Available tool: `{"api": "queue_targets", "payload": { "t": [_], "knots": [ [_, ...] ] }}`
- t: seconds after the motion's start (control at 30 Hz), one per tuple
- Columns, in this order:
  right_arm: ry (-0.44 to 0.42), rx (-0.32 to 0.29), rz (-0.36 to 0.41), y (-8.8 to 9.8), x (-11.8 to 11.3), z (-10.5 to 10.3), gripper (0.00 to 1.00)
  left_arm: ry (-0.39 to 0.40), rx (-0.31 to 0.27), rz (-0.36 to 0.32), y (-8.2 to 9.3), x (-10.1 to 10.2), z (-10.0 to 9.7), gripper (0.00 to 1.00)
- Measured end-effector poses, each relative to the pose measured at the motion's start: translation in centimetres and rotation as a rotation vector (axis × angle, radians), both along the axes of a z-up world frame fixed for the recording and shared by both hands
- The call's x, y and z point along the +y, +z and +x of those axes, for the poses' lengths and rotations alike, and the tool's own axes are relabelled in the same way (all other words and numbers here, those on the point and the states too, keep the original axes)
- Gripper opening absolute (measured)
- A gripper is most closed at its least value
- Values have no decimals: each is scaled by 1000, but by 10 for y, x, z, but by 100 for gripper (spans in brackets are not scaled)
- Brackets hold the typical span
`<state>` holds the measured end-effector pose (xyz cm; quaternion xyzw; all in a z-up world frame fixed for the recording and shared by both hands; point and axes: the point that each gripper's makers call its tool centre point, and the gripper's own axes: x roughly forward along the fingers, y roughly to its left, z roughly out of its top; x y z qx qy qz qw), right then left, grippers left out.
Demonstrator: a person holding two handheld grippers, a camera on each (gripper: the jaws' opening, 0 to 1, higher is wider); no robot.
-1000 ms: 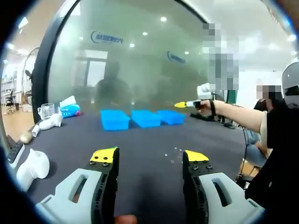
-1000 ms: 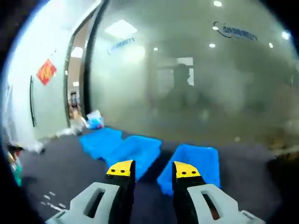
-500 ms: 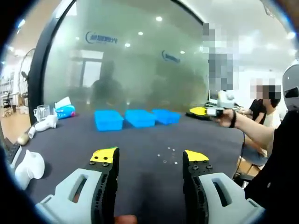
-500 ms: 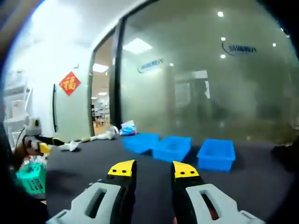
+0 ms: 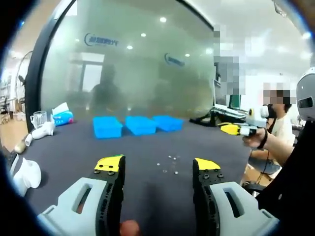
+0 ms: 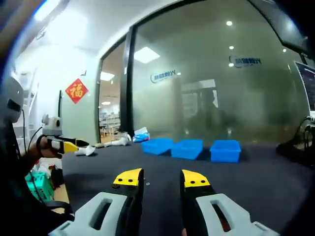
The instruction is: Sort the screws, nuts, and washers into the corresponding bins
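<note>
1. On the dark tabletop [image 5: 74, 147] we see a small scatter of screws, nuts and washers [image 5: 168, 163], lying loose just ahead of our left gripper [image 5: 157, 166], well short of the three blue bins [image 5: 139, 125] lined up side by side at the far edge.
2. Our left gripper's fingers stand wide apart and hold nothing.
3. Our right gripper [image 6: 156, 178] hangs over bare tabletop, its fingers set a narrow gap apart and empty; in the right gripper view the bins [image 6: 193, 147] sit far ahead.
4. We judge that sorting is not yet begun: all the pieces we can make out lie on the tabletop, and we cannot tell what is in the bins.
5. We expect the pieces to be hard, light and slick metal, too tiny here to tell apart. Washers lie flat and will likely need an edge pinch; screws are best taken across the shank, nuts across their flats.
6. We would close gently, since small parts may skitter or flick away.
</note>
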<state>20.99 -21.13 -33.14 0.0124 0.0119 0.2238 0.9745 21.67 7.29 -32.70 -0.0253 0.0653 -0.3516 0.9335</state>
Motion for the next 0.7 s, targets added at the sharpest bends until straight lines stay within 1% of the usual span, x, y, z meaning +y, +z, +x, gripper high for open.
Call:
{"api": "queue_targets", "payload": {
  "t": [0.1, 0.37, 0.53, 0.7],
  "knots": [
    [-9, -1, 4, -3, -1, -6, 26, -4, -6, -2, 3, -2, -1, 54],
    [-5, -6, 6, -3, 6, -9, 26, -15, -27, -6, 11, -6, -6, 54],
    [-6, -10, 2, -1, 7, -11, 26, -11, -30, -6, 12, -5, -5, 53],
    [-13, -7, -17, -3, 6, -12, 26, -17, -27, -3, 10, -6, -5, 53]
  ]
}}
